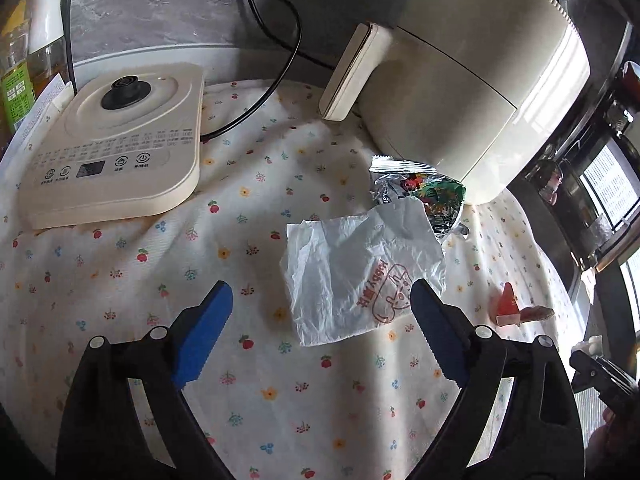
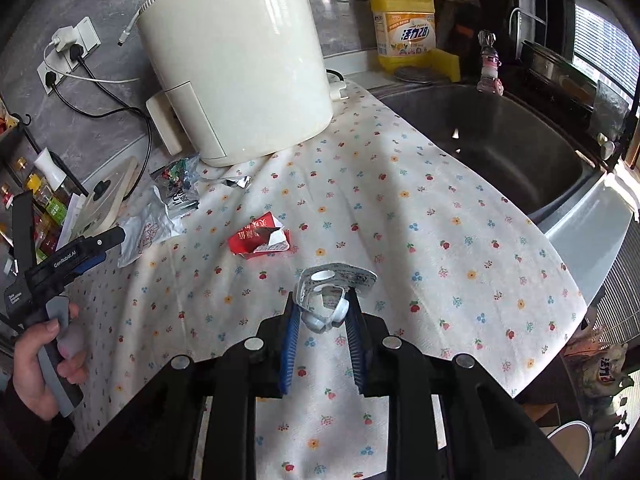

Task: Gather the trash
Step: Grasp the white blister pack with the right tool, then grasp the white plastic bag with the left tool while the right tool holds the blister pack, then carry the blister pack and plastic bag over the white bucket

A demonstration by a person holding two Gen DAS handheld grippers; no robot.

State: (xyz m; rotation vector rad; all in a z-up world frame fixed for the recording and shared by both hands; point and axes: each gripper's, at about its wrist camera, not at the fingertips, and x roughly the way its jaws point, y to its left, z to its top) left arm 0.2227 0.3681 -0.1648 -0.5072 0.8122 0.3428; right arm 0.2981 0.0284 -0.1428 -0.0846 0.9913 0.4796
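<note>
My left gripper is open, just above the flowered cloth, with a crumpled white plastic bag lying between and beyond its fingertips. A shiny snack wrapper lies behind the bag, against the air fryer. A red torn wrapper lies to the right; it also shows in the right wrist view. My right gripper is shut on a crushed pill blister pack, held above the cloth. The left gripper, the bag and the snack wrapper show at the left of the right wrist view.
A cream air fryer stands at the back, a kettle base with its black cord at the left. A steel sink lies to the right with a yellow detergent bottle behind it. Bottles stand far left.
</note>
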